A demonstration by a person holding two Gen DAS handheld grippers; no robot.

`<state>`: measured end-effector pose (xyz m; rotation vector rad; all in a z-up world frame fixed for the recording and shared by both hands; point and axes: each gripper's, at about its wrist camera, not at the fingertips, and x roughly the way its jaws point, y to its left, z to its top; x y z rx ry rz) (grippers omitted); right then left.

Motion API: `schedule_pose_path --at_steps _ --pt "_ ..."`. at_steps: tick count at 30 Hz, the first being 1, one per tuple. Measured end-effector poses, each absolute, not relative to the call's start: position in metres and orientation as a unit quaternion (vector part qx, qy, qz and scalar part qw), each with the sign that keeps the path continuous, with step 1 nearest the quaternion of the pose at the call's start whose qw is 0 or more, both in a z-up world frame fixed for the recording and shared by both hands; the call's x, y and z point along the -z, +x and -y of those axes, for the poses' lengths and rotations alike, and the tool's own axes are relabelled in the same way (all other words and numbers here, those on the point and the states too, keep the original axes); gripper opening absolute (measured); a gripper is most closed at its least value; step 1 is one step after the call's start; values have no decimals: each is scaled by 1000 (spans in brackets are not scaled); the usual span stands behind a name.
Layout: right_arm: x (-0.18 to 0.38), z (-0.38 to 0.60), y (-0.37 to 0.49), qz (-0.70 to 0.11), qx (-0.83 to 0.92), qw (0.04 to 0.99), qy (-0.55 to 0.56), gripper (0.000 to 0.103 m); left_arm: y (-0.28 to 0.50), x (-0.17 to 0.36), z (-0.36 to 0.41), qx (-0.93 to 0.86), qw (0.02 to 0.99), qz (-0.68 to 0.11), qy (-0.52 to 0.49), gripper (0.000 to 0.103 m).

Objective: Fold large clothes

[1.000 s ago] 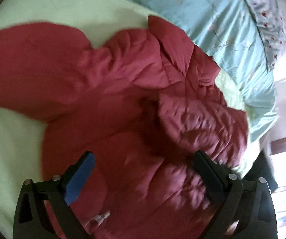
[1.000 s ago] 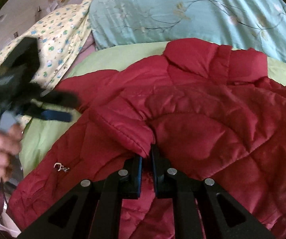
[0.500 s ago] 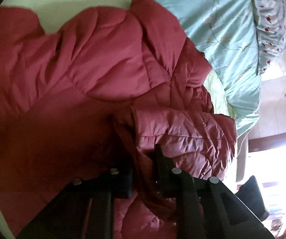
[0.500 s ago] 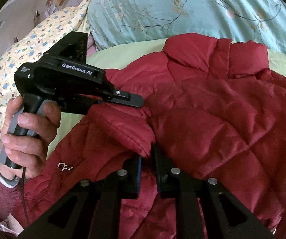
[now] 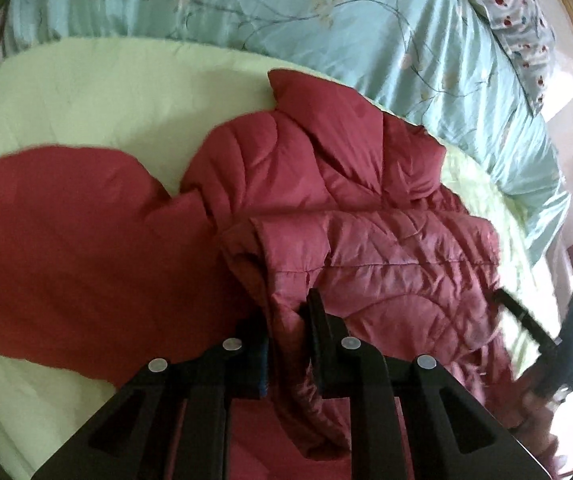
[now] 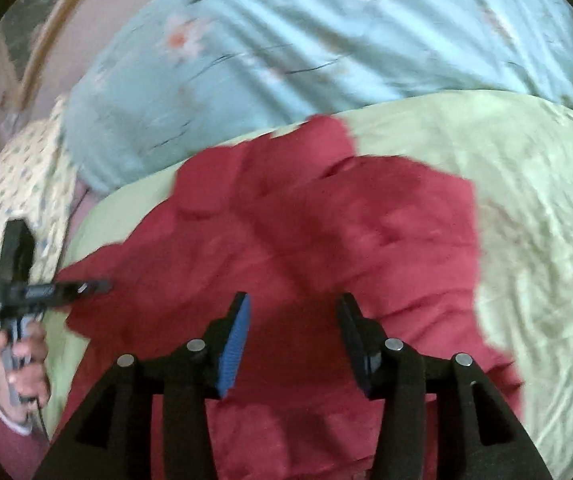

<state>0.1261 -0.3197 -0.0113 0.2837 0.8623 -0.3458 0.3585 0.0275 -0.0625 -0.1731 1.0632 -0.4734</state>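
Now, red quilted jacket [image 5: 366, 248] rumpled on pale-green bedding [image 5: 106, 92], left tool [image 5: 286, 320] pinching its folded edge, right tool [image 6: 292, 316] just opening, empty.

Black hand-held gripper [image 6: 294, 340], blue pads, silver screws; maroon sleeve [image 6: 10, 444], white cuff

left tool [image 5: 286, 320]: clamped on fabric | right tool [image 6: 294, 328]: jaws just opening, nothing between, tilted down
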Motion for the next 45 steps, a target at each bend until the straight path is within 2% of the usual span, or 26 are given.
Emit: schedule_pose_path --at_steps 3,9,15,21,25,33,38,45 --pt "19 332 128 -422 185 878 133 50 351 62 -26 197 848 -490 -39 18" --pt "61 341 137 -476 205 846 123 50 322 41 -28 145 876 -459 -19 38" --pt "67 337 143 -486 212 842 100 57 279 6 -18 212 880 -422 -47 38" --pt "71 335 141 -486 210 843 96 59 278 45 27 177 865 -469 20 38" --pt "69 337 141 -484 207 844 102 59 286 68 31 158 853 -498 14 38" --pt "35 310 147 -445 175 872 107 61 282 72 38 143 849 -508 19 38" --pt "71 307 171 -513 185 835 71 62 287 76 38 144 848 -509 11 38" --pt "89 322 169 -516 190 831 79 62 294 90 29 154 846 -510 2 38"
